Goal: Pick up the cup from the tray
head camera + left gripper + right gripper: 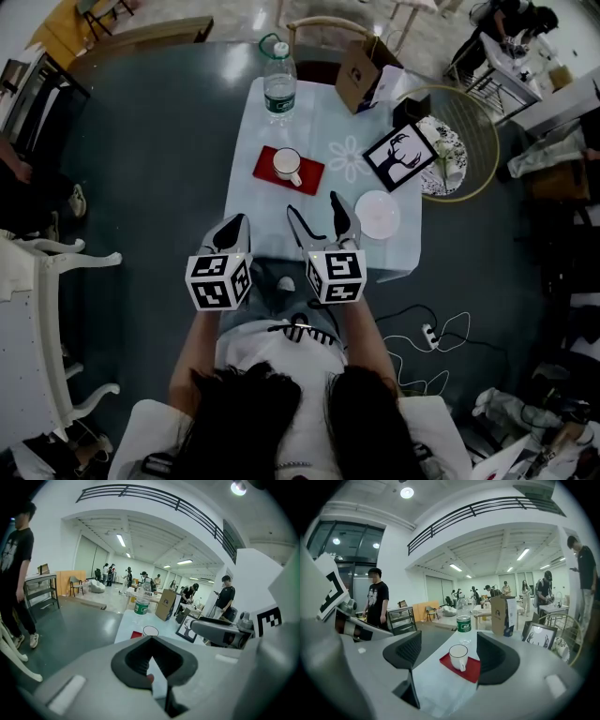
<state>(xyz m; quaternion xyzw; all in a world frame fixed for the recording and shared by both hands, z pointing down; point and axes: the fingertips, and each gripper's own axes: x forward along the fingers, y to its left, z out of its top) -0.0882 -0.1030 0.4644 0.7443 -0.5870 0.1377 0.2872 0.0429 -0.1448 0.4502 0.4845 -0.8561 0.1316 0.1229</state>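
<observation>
**Head view, read from left to right.** Your left gripper [240, 218] sits low and left of centre, over the near left corner of the table [251, 192]. Its jaws are pressed together to a point with nothing between them, as the left gripper view also shows.

Above it and just to its right, near the middle of the frame, the red tray [310, 175] lies flat on the pale cloth. The white cup [287, 164] stands upright on the tray's left end, with its handle turned toward you. Beyond the tray, at upper centre, stands a clear bottle [279, 82] with a green label.

Your right gripper [312, 202] is just below and right of the tray, apart from it. Its jaws are spread wide and hold nothing. In the right gripper view the cup [458, 656] and tray [472, 669] appear in the gap between the two jaws, farther off, and neither pad touches them.

To the right of that gripper lies a round white plate [378, 215]. Above the plate, a framed deer picture [400, 156] is at the table's right edge. A brown cardboard box [357, 75] stands at the table's upper right corner.
</observation>
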